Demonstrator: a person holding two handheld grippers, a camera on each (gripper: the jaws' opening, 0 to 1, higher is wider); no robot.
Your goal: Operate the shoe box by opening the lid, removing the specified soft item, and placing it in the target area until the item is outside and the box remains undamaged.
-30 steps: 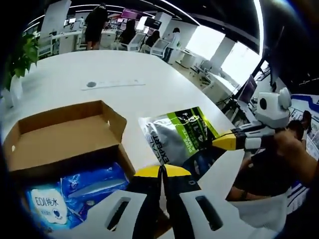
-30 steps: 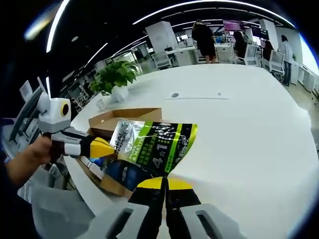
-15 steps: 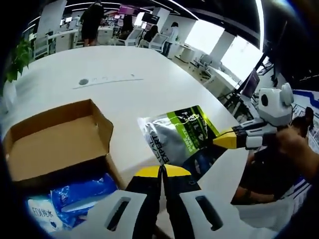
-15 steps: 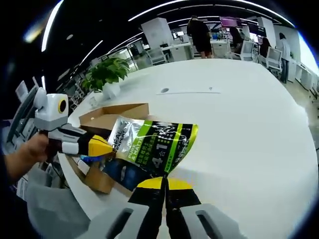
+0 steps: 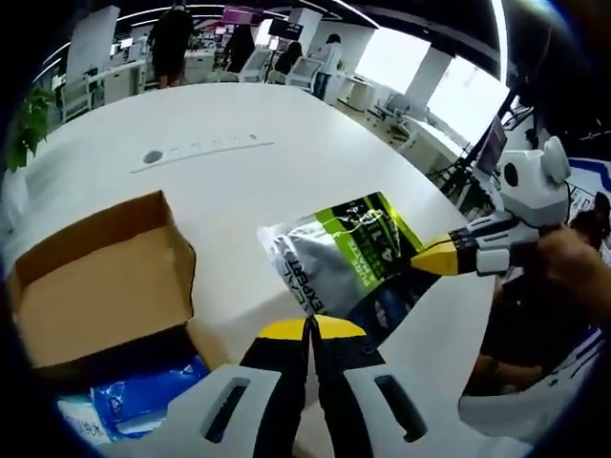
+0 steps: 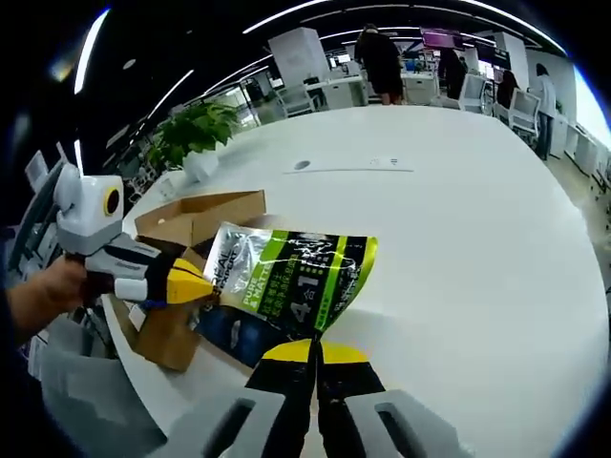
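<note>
Right gripper (image 6: 312, 345) clamped on the glossy silver-and-green soft pouch (image 6: 286, 286), held above the white table (image 6: 477, 239) beside the open brown cardboard shoe box (image 5: 95, 286), left gripper (image 5: 310, 327) pressed closed, empty.

Overhead strip lights (image 6: 315, 10) and bright windows (image 5: 458, 95) are flooding both views. The white worktop (image 6: 458, 219) is reflecting evenly, with faint shadows. The windows are overexposing. Fisheye distortion is bending the edges, and the distant background is softening slightly.
</note>
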